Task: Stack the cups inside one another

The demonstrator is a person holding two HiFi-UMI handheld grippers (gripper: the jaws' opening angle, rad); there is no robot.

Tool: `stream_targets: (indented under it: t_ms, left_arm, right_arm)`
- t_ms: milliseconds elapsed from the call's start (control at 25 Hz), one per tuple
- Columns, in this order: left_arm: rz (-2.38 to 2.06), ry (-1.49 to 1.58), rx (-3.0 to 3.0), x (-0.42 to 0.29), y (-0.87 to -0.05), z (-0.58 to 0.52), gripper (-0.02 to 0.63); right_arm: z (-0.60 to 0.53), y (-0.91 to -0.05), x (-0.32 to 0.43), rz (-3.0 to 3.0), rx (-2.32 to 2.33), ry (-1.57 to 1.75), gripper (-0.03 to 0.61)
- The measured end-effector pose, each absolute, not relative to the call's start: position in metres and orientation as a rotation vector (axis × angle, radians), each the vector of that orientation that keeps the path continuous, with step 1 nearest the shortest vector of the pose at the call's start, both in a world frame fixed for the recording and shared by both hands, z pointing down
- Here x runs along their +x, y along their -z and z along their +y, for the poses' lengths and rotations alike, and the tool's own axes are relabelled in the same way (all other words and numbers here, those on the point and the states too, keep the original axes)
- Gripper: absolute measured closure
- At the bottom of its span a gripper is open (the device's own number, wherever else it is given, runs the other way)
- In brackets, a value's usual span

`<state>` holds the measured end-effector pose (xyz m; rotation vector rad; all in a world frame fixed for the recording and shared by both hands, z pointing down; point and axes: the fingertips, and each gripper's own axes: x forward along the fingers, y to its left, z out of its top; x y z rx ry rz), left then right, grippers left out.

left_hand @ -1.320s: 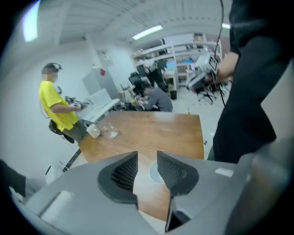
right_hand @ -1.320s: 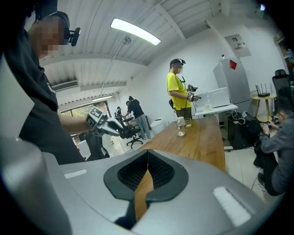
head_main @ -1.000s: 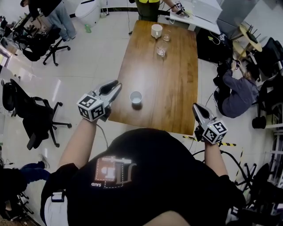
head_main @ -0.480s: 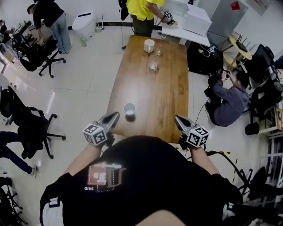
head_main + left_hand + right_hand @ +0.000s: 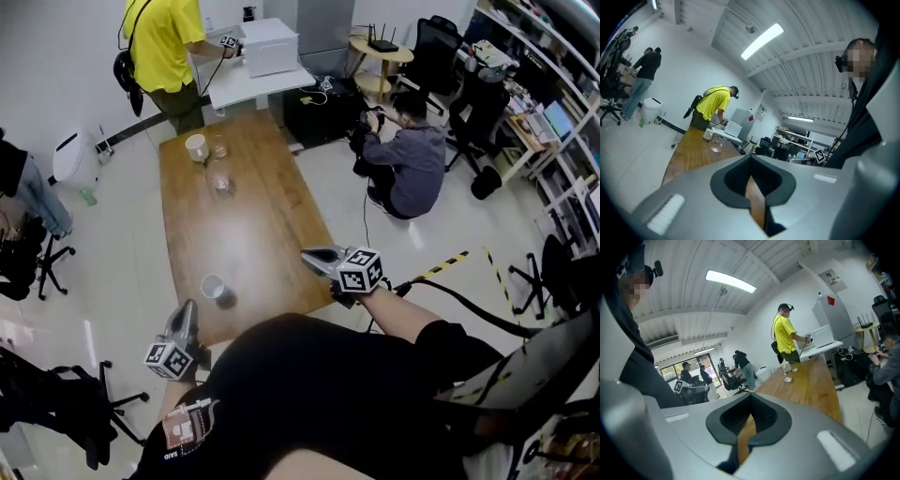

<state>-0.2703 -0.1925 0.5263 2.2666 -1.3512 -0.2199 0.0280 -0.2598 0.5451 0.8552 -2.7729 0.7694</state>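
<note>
A white cup (image 5: pixel 214 286) stands alone near the close end of the long wooden table (image 5: pixel 253 234). At the far end stand a white mug (image 5: pixel 196 147) and two clear glass cups (image 5: pixel 222 183), (image 5: pixel 218 148). My left gripper (image 5: pixel 187 308) hangs just off the table's near left corner, shut and empty. My right gripper (image 5: pixel 307 253) is over the near right edge, also shut with nothing in it. The left gripper view shows the closed left gripper (image 5: pixel 751 158), with the mug (image 5: pixel 708 134) and a glass (image 5: pixel 716 146) far off. In the right gripper view the right gripper (image 5: pixel 750 397) is closed too.
A person in a yellow shirt (image 5: pixel 164 37) works at a white desk beyond the table's far end. Another person in grey (image 5: pixel 412 159) crouches on the floor to the right. Office chairs (image 5: pixel 37 258) stand at the left, and a cable (image 5: pixel 469 300) trails at the right.
Both grippers have dropped and drawn back toward my body at the table's near edge. The left jaws have closed. The head view has swung to the right.
</note>
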Motion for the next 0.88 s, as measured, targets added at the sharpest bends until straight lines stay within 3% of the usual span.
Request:
stream_targets:
  t_ms: [600, 880]
  left_arm:
    - [-1.34, 0.189, 2.294, -0.245, -0.524, -0.178, 0.612]
    - [-1.172, 0.165, 2.4, -0.198, -0.519, -0.211, 0.612]
  right_arm:
    - [-0.243, -0.541, 0.046, -2.782, 0.83, -0.731, 0.566]
    - [-0.239, -0.529, 0.103, -2.772, 1.033, -0.745, 0.566]
